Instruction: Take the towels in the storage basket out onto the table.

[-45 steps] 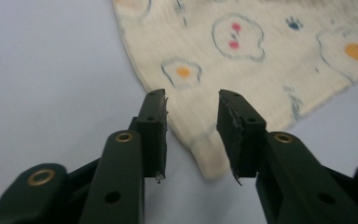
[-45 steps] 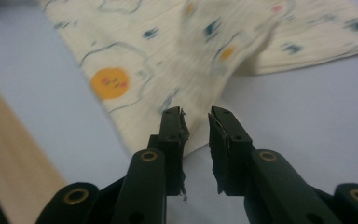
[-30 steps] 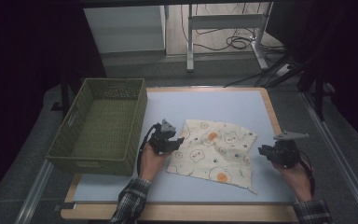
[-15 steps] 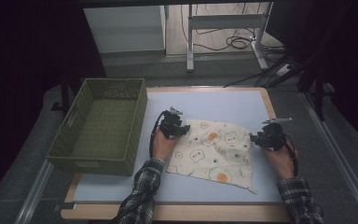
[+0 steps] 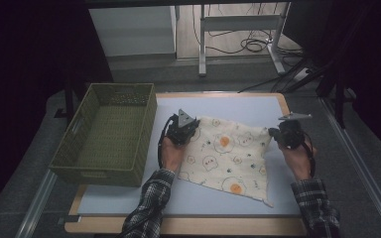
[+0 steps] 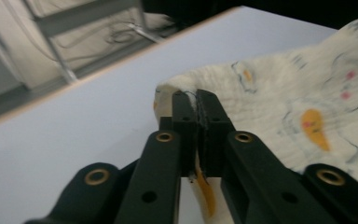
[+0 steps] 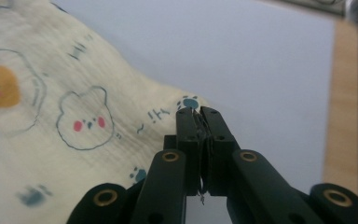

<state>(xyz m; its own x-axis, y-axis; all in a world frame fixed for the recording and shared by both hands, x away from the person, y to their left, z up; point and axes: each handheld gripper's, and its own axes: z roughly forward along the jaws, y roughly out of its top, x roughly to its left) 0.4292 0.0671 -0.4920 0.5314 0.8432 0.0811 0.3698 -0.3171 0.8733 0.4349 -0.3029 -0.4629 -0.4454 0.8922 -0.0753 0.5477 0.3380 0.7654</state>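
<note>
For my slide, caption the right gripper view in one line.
Right hand-held gripper shut on a corner of the printed cloth, lying on the pale table.

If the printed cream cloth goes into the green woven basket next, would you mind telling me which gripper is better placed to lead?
Probably the left gripper: it is shut on the printed cream cloth corner right beside the green woven basket. The right gripper pinches the far corner, across the cloth from the basket.

left gripper point(image 6: 196, 100) clamped on printed cloth point(image 6: 303, 102) corner, above table point(image 6: 88, 121)
</note>
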